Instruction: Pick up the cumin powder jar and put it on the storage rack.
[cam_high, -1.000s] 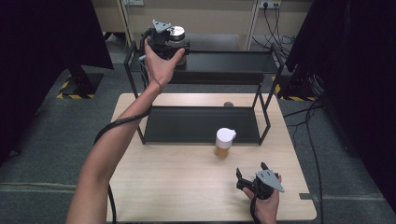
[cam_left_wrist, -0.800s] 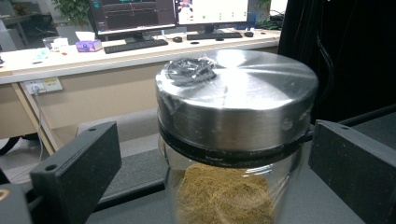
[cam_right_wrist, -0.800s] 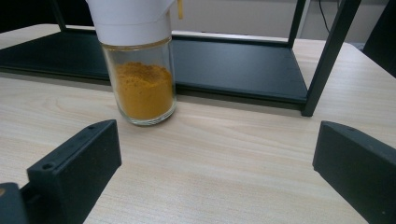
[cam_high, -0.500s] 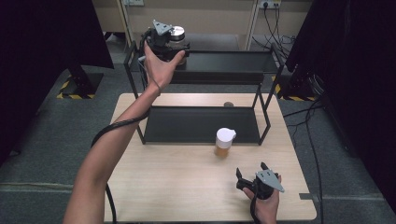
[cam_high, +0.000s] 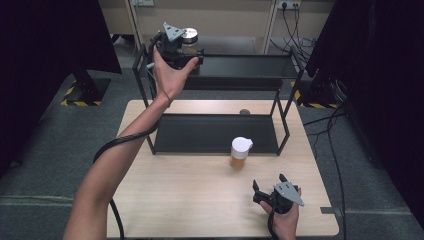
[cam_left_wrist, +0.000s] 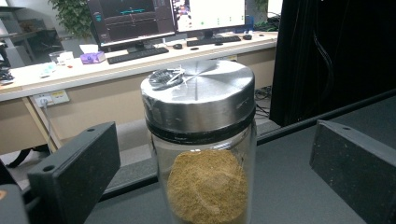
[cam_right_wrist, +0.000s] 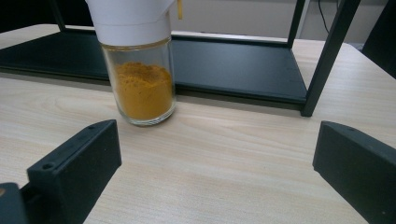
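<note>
Steel-lidded jar (cam_left_wrist: 203, 144) was seen standing on top shelf (cam_left_wrist: 299, 186) between wide-spread jaws of left gripper (cam_high: 186, 54), released, probably untouched by pads. White-capped jar (cam_right_wrist: 140, 60) was left on table (cam_right_wrist: 224, 154) ahead of right gripper (cam_high: 274, 190), jaws wide, nothing held; shelving judged pending.

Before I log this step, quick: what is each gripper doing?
Left gripper: open, jaws just widened around the steel-lidded glass jar, not pressing it.
Right gripper: open, holding nothing.

Steel-lidded spice jar (cam_left_wrist: 201, 154) upright on top shelf (cam_high: 250, 70)
</note>
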